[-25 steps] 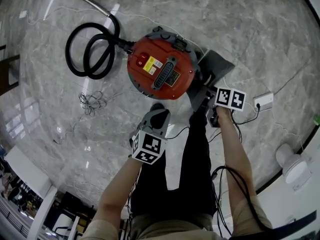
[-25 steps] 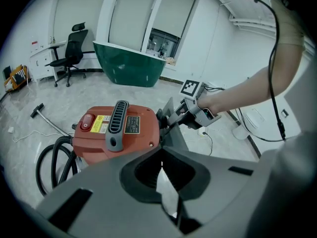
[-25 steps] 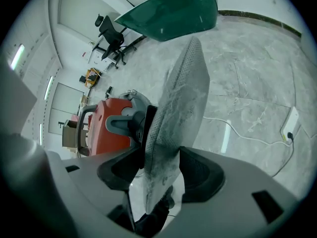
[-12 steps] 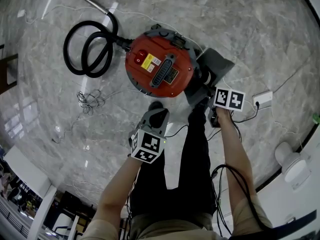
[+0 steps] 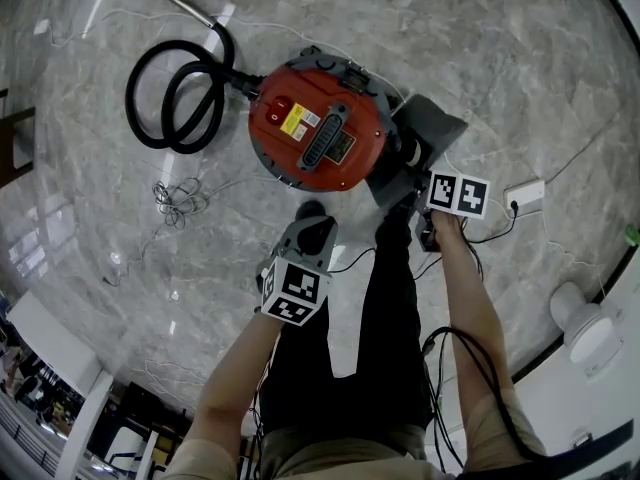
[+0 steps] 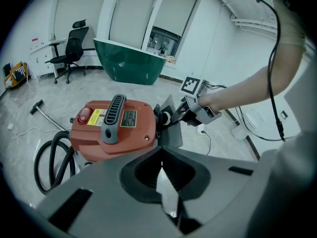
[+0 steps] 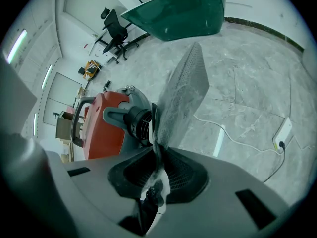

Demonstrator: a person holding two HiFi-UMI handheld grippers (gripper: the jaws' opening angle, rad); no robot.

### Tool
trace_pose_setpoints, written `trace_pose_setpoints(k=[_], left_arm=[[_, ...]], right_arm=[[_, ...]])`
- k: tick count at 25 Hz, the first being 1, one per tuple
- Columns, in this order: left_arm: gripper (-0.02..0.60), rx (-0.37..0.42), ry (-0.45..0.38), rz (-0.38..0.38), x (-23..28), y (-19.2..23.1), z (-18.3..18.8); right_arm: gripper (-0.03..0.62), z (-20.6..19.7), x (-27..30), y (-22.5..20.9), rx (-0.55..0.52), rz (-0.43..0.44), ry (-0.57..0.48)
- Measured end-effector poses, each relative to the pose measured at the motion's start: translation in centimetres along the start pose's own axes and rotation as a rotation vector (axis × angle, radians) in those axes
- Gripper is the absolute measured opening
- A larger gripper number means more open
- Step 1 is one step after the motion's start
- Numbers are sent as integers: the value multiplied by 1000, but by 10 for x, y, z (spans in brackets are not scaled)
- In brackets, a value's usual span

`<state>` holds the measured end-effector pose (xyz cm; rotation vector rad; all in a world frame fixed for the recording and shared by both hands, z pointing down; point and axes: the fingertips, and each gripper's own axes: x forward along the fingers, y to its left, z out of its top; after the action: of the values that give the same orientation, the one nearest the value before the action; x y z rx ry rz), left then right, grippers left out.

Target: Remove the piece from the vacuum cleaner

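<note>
The right tongs (image 7: pixel 157 155) have just been closing and now pinch the grey piece (image 7: pixel 184 90), stuck on the side of the red vacuum cleaner (image 5: pixel 318 133) on the floor. The left tongs (image 6: pixel 161 163) are clenched on nothing. A pull may drag the vacuum along, since nothing holds it down

Grey marble floor (image 5: pixel 520 58) all around. Over on the right, a white power strip (image 5: pixel 527 198) lies flat with a white cable (image 7: pixel 257 142) running to it. On the left, a tangle of thin cord (image 5: pixel 180 201). Beyond, a green curved counter (image 6: pixel 130 63) with a black office chair (image 6: pixel 73 44) beside it
</note>
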<state>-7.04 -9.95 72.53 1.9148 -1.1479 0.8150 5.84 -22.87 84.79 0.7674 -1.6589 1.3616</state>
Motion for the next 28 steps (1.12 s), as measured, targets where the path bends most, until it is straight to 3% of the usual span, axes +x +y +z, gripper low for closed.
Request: trace_pose_setpoints(k=[28], left_arm=[[3, -16, -4, 5, -2, 2, -2]], right_arm=[[49, -1, -1, -1, -46, 23, -17]])
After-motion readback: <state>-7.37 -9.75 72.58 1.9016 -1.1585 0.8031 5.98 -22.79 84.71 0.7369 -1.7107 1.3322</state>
